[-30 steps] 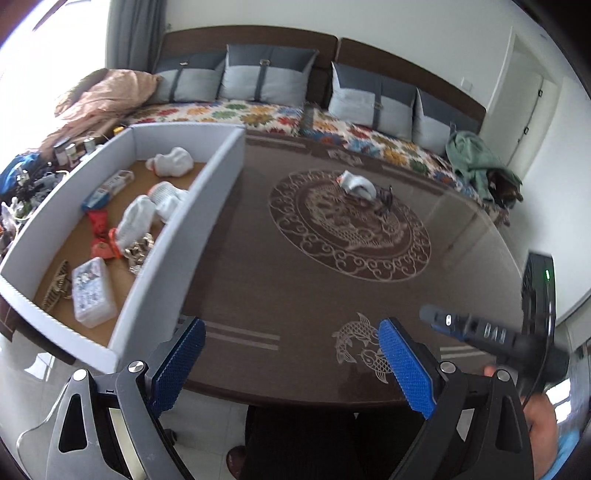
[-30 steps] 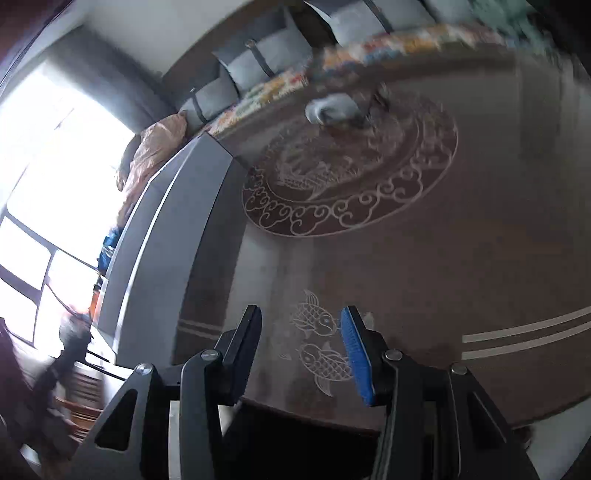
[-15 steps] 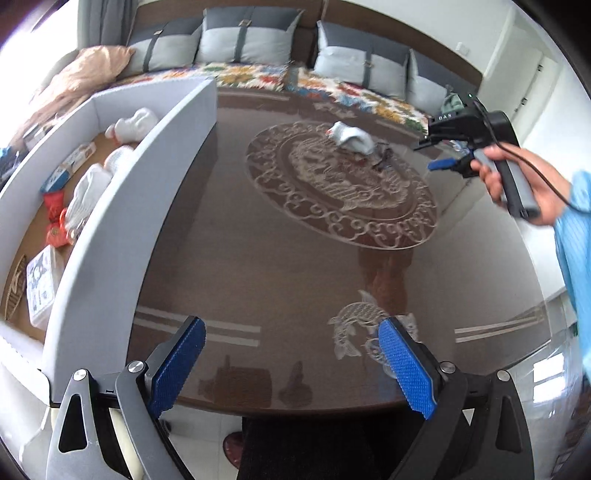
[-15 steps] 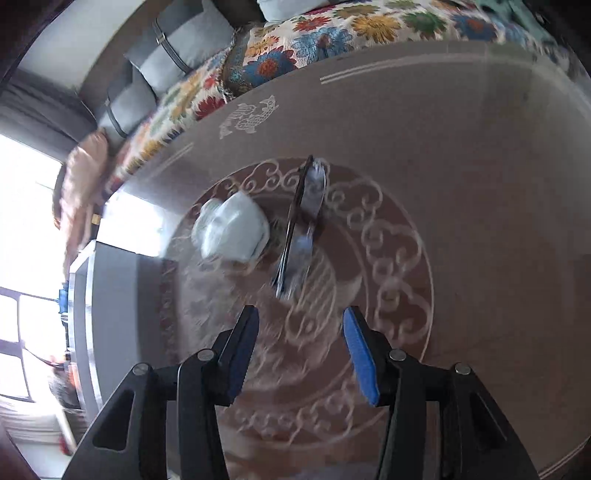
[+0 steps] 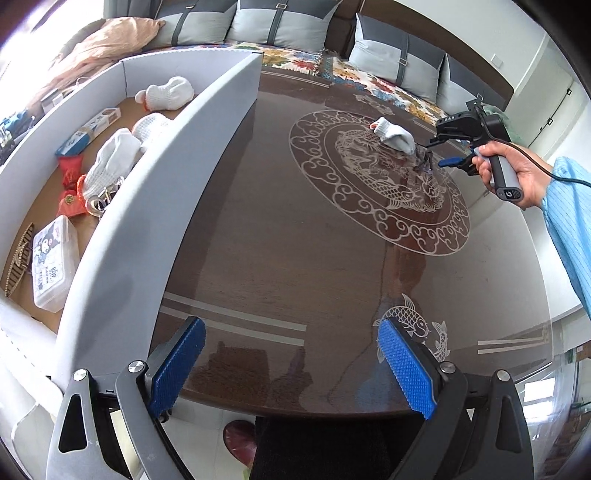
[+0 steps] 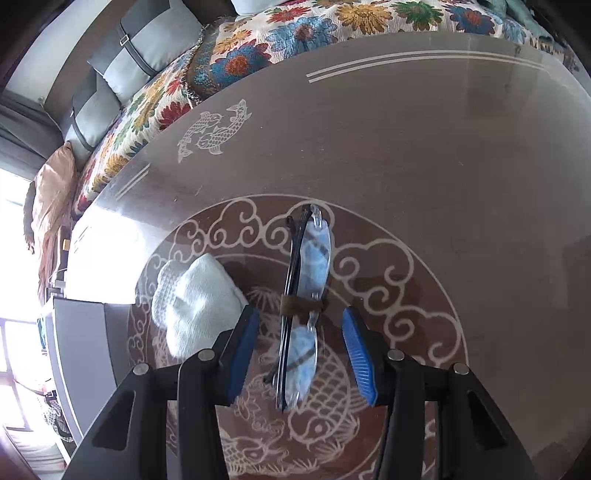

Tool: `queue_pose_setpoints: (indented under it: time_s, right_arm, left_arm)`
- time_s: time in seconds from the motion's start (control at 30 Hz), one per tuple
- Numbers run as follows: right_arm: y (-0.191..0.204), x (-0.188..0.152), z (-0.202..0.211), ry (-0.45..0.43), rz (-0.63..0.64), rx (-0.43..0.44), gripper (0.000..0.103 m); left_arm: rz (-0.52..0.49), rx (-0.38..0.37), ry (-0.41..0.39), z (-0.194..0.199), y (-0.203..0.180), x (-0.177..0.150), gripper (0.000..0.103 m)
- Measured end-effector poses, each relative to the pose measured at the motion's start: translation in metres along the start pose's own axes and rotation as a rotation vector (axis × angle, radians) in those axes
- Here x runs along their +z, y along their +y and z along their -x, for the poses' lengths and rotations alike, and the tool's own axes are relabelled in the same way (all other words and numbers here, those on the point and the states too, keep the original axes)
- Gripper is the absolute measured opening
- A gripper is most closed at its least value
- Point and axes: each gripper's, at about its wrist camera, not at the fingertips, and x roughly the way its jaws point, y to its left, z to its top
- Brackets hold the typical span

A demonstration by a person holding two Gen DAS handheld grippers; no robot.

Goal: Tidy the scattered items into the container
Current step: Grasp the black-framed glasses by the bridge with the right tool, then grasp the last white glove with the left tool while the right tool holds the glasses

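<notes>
A folded pair of glasses (image 6: 301, 306) with clear lenses lies on the dark patterned table, and my right gripper (image 6: 299, 354) stands open straddling it, one blue pad on each side. A white rolled sock (image 6: 194, 301) lies just left of the glasses, close to the left pad. In the left wrist view the same sock (image 5: 393, 134) and glasses (image 5: 423, 160) sit far across the table, with the right gripper (image 5: 439, 151) over them in a person's hand. The grey-walled box (image 5: 147, 206) at left holds socks, a small case and other items. My left gripper (image 5: 291, 369) is open over the table's near edge.
A sofa (image 5: 280, 33) with grey cushions and a flowered cover runs behind the table. A blue sleeve (image 5: 569, 229) reaches in from the right. The brown table surface (image 5: 280, 236) lies between the box and the round dragon motif.
The right gripper moved forward and down over the glasses, which now lie between its pads. The left gripper drifted closer to the box wall.
</notes>
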Motion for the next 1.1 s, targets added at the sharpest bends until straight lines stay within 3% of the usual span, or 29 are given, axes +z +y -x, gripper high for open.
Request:
queue_pose_setpoints:
  time_s: [0.07,0.1,0.13,0.17,0.27,0.4,0.6,0.67,0.8,0.97,1.1]
  right_arm:
    - [0.002,0.003,-0.005,-0.004,0.010,-0.017,0.047]
    - [0.004,0.004,-0.007,-0.007,0.020,-0.027,0.042]
    - [0.006,0.003,-0.008,-0.006,0.036,-0.039,0.018]
    - [0.007,0.002,-0.009,-0.004,0.056,-0.045,0.012]
    - [0.011,-0.001,-0.005,-0.025,0.106,-0.083,0.011]
    - [0.000,-0.014,0.012,-0.069,0.107,-0.030,0.011]
    - [-0.034,-0.082,0.054,-0.134,0.130,0.115,0.011]
    - [-0.052,-0.119,0.074,-0.186,0.136,0.156,0.011]
    - [-0.083,-0.188,0.098,-0.237,0.096,0.245,0.011]
    - [-0.109,-0.248,0.113,-0.234,0.063,0.305,0.011]
    - [-0.122,-0.269,0.119,-0.222,0.070,0.303,0.011]
  left_arm:
    - [-0.004,-0.003,0.010,-0.003,-0.001,0.001,0.096]
    - [-0.006,-0.004,0.016,-0.005,-0.002,0.001,0.096]
    - [-0.007,-0.005,0.021,-0.007,-0.003,0.001,0.096]
    - [-0.009,-0.006,0.027,-0.009,-0.003,0.001,0.096]
    - [-0.016,-0.011,0.040,-0.013,-0.006,0.002,0.096]
    - [-0.024,-0.022,0.044,-0.014,-0.011,0.006,0.096]
    - [-0.006,-0.056,0.080,-0.027,-0.028,0.022,0.096]
    - [0.000,-0.082,0.095,-0.034,-0.040,0.035,0.096]
    - [-0.052,-0.152,0.113,-0.058,-0.087,0.089,0.096]
    - [-0.208,-0.109,0.059,-0.099,-0.152,0.186,0.096]
    - [-0.278,-0.062,0.066,-0.145,-0.191,0.261,0.096]
